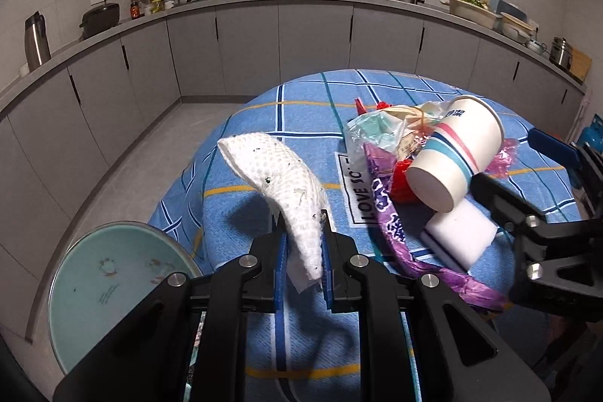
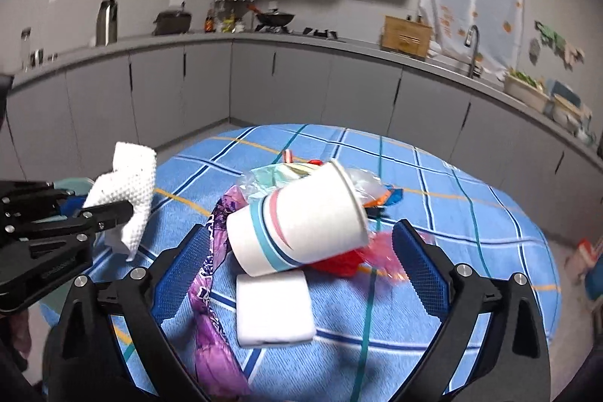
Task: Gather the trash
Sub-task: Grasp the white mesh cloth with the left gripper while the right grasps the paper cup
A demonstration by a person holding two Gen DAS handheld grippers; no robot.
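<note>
My left gripper [image 1: 303,251] has its fingers clenched on a soiled white paper towel [image 1: 286,191]. My right gripper [image 2: 297,274] hangs released around the striped paper cup [image 2: 301,217]. The blue checked cloth [image 1: 264,123] reads "LOVE SO"; the cup's writing is illegible.

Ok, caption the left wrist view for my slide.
Left hand-held gripper lifts a soiled paper towel beside a tipped paper cup.

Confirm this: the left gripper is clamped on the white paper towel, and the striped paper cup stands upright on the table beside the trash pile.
Not quite. The paper cup lies tipped on its side atop the trash pile, as the right wrist view shows. The left gripper does clamp the white paper towel.
</note>
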